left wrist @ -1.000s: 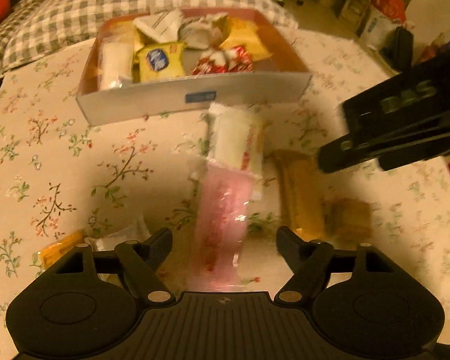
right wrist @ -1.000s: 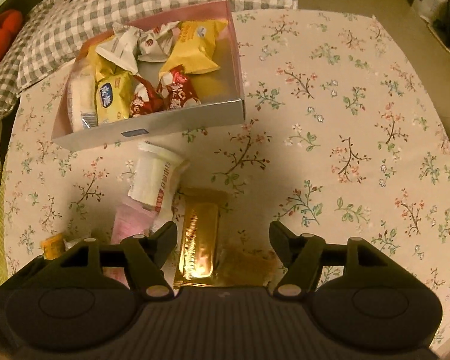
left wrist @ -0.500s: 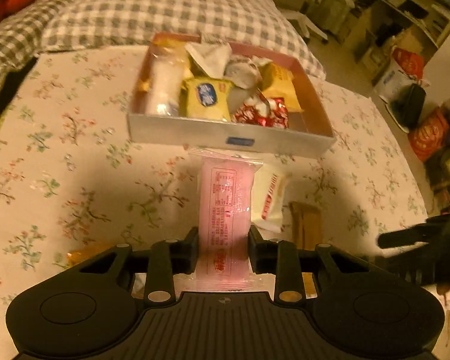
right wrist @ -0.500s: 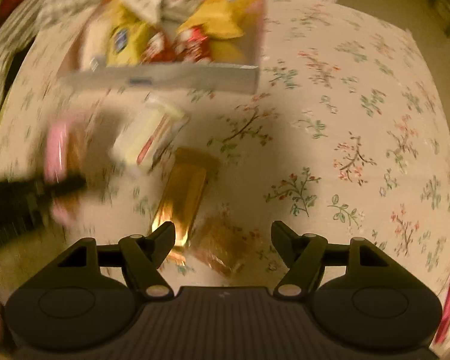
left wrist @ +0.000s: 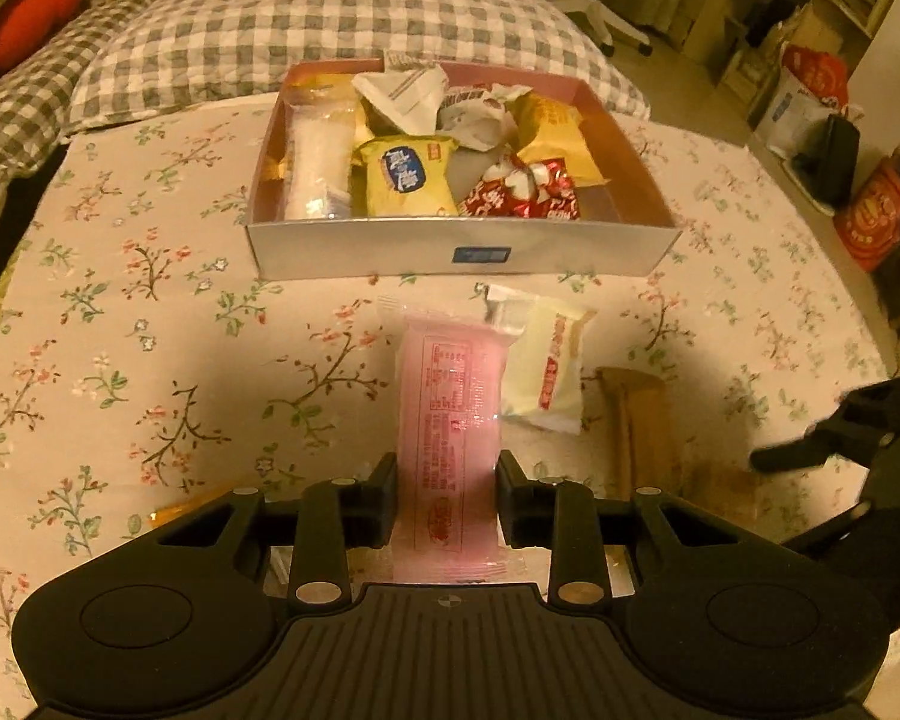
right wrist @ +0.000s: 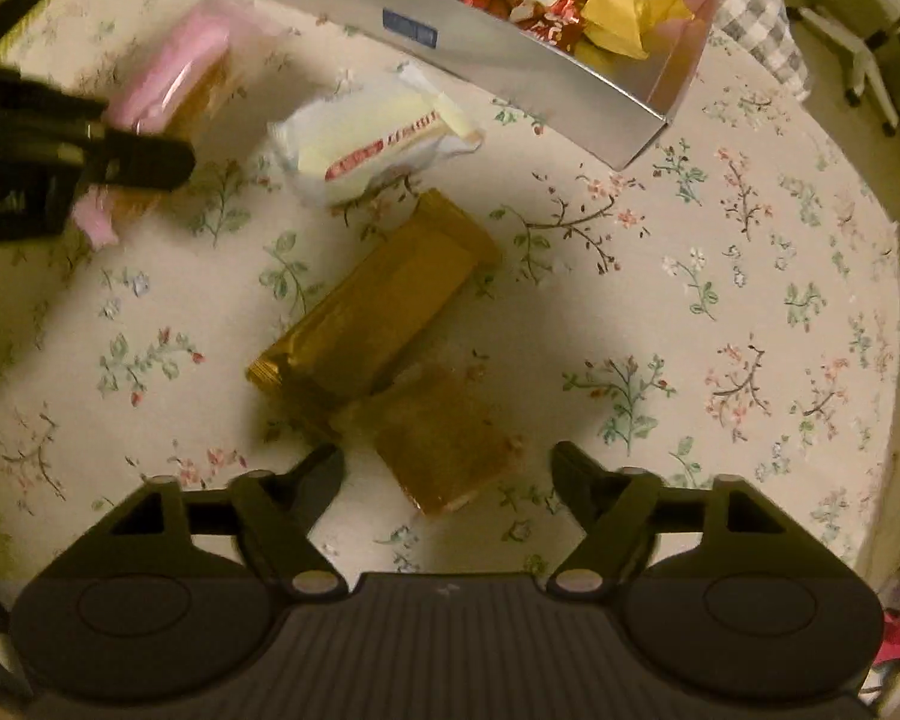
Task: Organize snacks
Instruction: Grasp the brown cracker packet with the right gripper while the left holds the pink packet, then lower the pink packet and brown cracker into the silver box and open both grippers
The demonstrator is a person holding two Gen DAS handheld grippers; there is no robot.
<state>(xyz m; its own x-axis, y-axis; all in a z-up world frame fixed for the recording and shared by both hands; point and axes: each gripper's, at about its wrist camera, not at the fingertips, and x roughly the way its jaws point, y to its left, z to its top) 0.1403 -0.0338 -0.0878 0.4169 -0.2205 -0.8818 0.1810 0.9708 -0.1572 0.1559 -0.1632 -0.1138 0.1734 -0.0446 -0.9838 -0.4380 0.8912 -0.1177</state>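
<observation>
My left gripper (left wrist: 448,474) is shut on a pink snack packet (left wrist: 450,420) and holds it above the floral tablecloth, pointing at the snack box (left wrist: 462,252). The box holds several wrapped snacks. In the right wrist view the left gripper (right wrist: 120,150) with the pink packet (right wrist: 174,78) is at the left. My right gripper (right wrist: 447,468) is open and empty, its fingers on either side of a brown wafer packet (right wrist: 444,444). A gold bar (right wrist: 378,312) and a white packet (right wrist: 372,144) lie beyond it.
The box (right wrist: 510,66) sits at the table's far side, against a checked cushion (left wrist: 330,36). An orange sachet (left wrist: 180,510) lies left of my left gripper. The table edge (right wrist: 888,360) curves at the right. Bags and shelves (left wrist: 810,90) stand beyond.
My left gripper closed on the pink packet and lifted it off the table. My right gripper swung right and down over the brown wafer packet.
</observation>
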